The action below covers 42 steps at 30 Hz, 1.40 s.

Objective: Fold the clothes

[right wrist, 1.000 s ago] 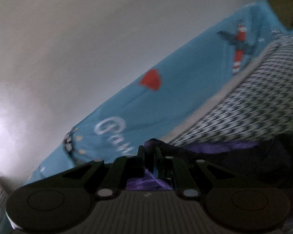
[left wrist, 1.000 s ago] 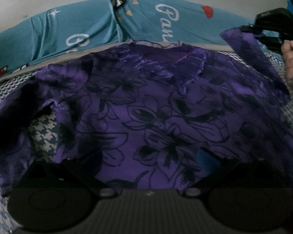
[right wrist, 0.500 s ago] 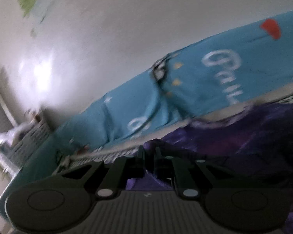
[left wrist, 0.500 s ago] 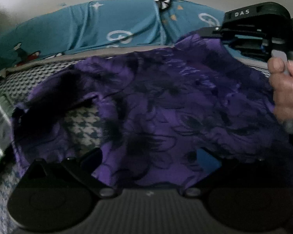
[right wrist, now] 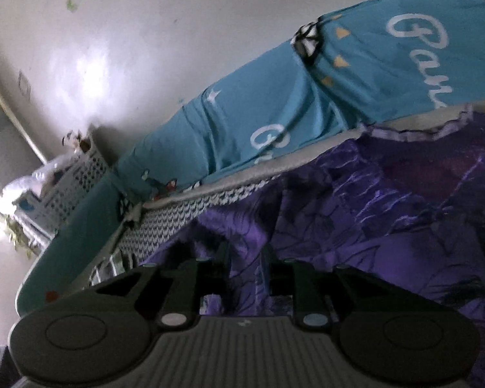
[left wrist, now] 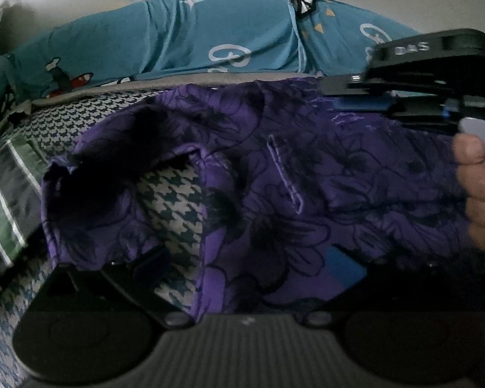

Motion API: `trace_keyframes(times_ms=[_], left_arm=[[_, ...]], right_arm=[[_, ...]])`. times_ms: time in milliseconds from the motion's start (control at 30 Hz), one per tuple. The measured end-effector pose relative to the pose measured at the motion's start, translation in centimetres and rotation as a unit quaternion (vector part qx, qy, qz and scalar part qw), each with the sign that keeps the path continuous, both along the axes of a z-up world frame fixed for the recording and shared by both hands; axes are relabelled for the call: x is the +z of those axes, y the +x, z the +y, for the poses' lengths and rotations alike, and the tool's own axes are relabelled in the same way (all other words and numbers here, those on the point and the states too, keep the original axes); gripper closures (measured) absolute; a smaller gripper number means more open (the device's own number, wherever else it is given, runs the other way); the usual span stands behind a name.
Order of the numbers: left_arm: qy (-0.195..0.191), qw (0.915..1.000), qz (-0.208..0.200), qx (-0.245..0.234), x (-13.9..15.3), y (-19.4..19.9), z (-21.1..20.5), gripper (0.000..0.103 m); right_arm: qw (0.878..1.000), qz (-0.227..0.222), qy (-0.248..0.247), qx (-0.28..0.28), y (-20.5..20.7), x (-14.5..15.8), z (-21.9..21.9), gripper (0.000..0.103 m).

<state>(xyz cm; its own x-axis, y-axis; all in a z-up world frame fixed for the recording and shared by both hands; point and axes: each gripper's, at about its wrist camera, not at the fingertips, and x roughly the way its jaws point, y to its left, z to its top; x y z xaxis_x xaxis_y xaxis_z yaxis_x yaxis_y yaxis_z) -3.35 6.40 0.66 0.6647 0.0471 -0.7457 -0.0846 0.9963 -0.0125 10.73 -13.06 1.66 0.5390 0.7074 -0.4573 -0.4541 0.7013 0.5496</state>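
A purple garment with dark flower outlines lies crumpled on the houndstooth bed sheet. My left gripper is open low over its near edge, fingers wide apart, with fabric lying between them and partly over them. My right gripper comes in from the upper right above the far part of the garment, a person's hand on its handle. In the right wrist view the right gripper has its jaws opening, a narrow gap between the fingers, with purple garment fabric in and under the gap.
A teal printed cloth runs along the back of the bed against a pale wall. A green and grey striped cloth lies at the left edge. A white perforated basket stands beyond the bed's far left corner.
My right gripper carried a pinched purple edge across and down over the garment, and its jaws have now parted. My left gripper shifted sideways, so more of the bed's left side shows.
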Motion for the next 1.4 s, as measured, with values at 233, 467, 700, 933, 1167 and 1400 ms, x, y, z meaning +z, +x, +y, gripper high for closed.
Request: trace_keyframes(times_ms=[233,467,700,933,1167,1400], left_arm=[[0.002,1.0000,0.000,0.003,0.1,0.2,0.0,0.000],[0.004,0.9998,0.005,0.021,0.1,0.4,0.6,0.000],[0.004,0.9987,0.015,0.048,-0.1,0.6,2.1,0.000],[0.005,0.9972,-0.002,0.075,1.0,-0.8,4.8,0.000],[0.015,0.9872,-0.020,0.158,3.0,-2.9,10.0,0.000],[-0.007,0.9805,-0.010,0.196,3.9,-3.2,14.6,0.000]], right_arm=[[0.999,0.015,-0.033,-0.038,0.2,-0.1,-1.8,0.083],[0.995,0.023,-0.098,-0.027,-0.3,-1.5,-0.8,0.083],[0.985,0.032,-0.168,-0.013,-0.7,-3.7,0.7,0.077],[0.985,0.008,-0.172,-0.018,-1.7,-2.4,0.8,0.077],[0.987,-0.034,-0.154,0.037,-4.6,-0.6,2.9,0.077],[0.985,-0.038,-0.139,0.099,-8.8,-0.9,7.2,0.077]])
